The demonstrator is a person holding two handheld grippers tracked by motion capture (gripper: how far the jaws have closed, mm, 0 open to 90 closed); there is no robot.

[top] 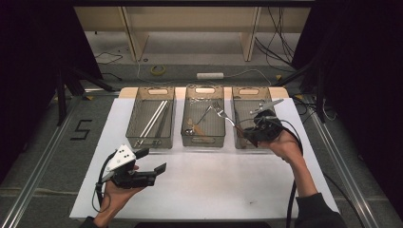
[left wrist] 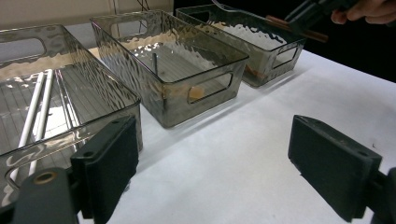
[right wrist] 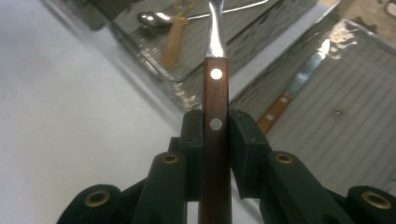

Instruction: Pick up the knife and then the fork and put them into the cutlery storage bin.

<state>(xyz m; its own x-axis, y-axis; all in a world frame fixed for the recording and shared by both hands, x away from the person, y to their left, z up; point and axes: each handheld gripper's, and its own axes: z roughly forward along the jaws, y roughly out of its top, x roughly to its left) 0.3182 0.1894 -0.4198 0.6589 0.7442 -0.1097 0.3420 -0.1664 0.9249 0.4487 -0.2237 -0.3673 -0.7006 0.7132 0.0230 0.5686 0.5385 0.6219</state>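
Your right gripper (right wrist: 215, 126) pinches a wooden-handled fork (right wrist: 215, 93) by its handle, held above the gap between the middle bin (top: 203, 140) and the right bin (top: 236, 124). Your left gripper (top: 151, 164) hovers over the white table (top: 209, 180), jaws spread with nothing between them. Three clear bins stand in a row. The left bin (top: 135, 124) holds two white sticks (top: 154, 118) (lying side by side). The middle bin holds a spoon (right wrist: 154, 18) and other cutlery too tangled to count. The right bin holds one wooden-handled knife (right wrist: 292, 91).
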